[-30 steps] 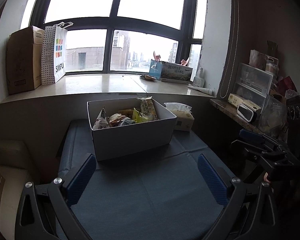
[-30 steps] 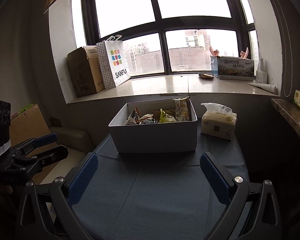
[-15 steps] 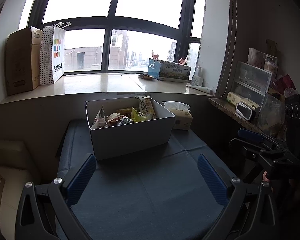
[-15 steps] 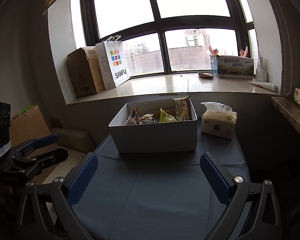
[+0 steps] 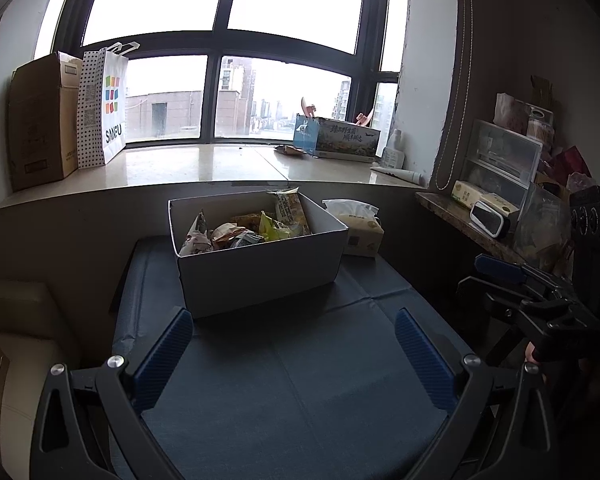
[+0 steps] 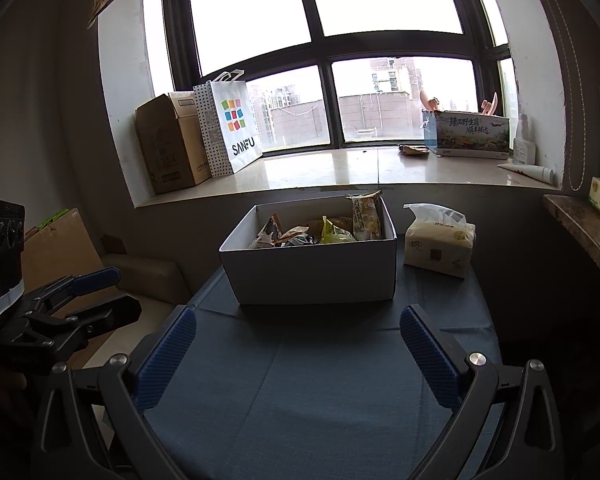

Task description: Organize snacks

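Room: window bay with a pale stone sill [image 6: 340,168] behind a desk [image 6: 320,380] covered in dark blue cloth.
Sill, far left: brown cardboard box [image 6: 168,144] with a white SANFU paper bag [image 6: 230,128] just beside it, both upright.
Left gripper [image 5: 294,354]: both blue-padded fingers spread wide over bare cloth, nothing between them, aimed at the near wall of the box; in the right wrist view it shows off the desk's left edge [image 6: 88,300].
Snack box [image 6: 312,264]: white, open-topped, standing on the far half of the desk near the sill; long axis runs left to right across the desk, a long side facing the cameras.
Snacks [image 6: 320,232]: several crumpled packets heaped inside the box; one tall packet [image 6: 366,216] stands upright at the back right corner, its top above the rim.
Tissue pack [image 6: 440,244]: just beside the box's right end, a tissue sticking up.
Right gripper [image 6: 298,354]: jaws wide apart and empty above the cloth, pointing at the box.
Sill, right: printed blue carton [image 6: 470,134] lying lengthwise.
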{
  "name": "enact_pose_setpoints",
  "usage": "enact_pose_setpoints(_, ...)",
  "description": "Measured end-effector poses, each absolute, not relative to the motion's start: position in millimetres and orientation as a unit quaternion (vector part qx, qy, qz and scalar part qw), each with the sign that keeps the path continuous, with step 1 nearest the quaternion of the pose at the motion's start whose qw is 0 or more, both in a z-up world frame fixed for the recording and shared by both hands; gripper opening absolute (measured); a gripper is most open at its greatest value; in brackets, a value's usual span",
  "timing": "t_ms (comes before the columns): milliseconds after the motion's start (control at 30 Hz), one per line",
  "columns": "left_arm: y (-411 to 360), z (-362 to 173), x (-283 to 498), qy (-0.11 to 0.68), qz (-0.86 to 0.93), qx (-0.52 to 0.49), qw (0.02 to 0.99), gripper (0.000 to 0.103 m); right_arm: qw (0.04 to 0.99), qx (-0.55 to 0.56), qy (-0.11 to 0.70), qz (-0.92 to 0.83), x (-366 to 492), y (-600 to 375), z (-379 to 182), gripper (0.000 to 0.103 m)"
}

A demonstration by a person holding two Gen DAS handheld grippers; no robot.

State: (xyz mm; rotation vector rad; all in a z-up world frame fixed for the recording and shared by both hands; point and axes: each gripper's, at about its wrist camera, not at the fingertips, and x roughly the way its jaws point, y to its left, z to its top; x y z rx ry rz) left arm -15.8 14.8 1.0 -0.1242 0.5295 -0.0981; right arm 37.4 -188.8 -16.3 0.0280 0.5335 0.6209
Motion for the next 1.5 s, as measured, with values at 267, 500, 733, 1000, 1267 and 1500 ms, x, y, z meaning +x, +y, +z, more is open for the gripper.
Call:
enact_pose_setpoints(267,16.0,-0.1,-14.9,0.266,-0.041,-0.064,0.961,0.103,0.917,0.012,0.261,0.302,37.5,-188.1,-18.3,0.103)
enact_pose_setpoints(500,15.5,-0.6,-14.4,0.265,-0.039,-0.062,0.961,0.103,0.916,0.01,0.261,0.303,37.0,-188.2,-19.3,0.103)
enact_pose_setpoints(733,15.6,-1.7,-14.1,0.268,-0.042,-0.063,0.96,0.103,0.916,0.008,0.261,0.304,37.0,-187.8,-18.8,0.103)
enact_pose_setpoints(1000,13.9,-1.2,-14.4,0.267,-0.043,-0.06,0.961,0.103,0.916,0.006,0.262,0.305,37.2,-187.2,-19.3,0.103)
enact_pose_setpoints(1267,14.4,0.2,-16.7,0.262,-0.049,-0.06,0.962,0.103,0.915,0.005,0.263,0.305,36.8,-186.8,-20.2,0.103)
enact_pose_setpoints(1500,8.6,2.1,-18.4,0.257,-0.05,-0.045,0.964,0.103,0.915,0.005,0.264,0.304,36.5,-187.1,-20.8,0.103)
